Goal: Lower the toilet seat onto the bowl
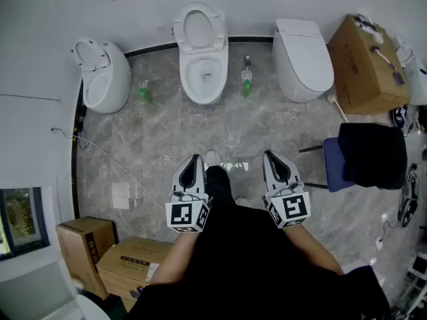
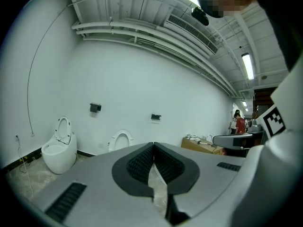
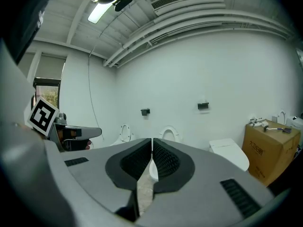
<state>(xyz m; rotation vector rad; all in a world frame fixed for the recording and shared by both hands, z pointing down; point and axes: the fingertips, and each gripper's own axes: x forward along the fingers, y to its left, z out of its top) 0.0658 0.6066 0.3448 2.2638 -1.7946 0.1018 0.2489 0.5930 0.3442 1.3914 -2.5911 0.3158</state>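
In the head view three white toilets stand along the far wall. The middle toilet (image 1: 203, 75) has its seat (image 1: 199, 29) raised against the wall. That upright seat (image 2: 122, 140) shows just left of my left jaws, and the same seat (image 3: 169, 133) peeks over my right jaws. My left gripper (image 1: 195, 159) and right gripper (image 1: 269, 155) are held side by side in front of me, well short of the bowl. Both are shut with nothing in them, the left gripper (image 2: 153, 146) and right gripper (image 3: 152, 142) each with pads together.
A rounded toilet (image 1: 103, 75) with its seat up stands at the left, a closed toilet (image 1: 303, 57) at the right. Green bottles (image 1: 145, 93) (image 1: 246, 85) flank the middle bowl. A cardboard box (image 1: 367, 65) and a chair (image 1: 370, 155) stand right, more boxes (image 1: 83, 242) lower left.
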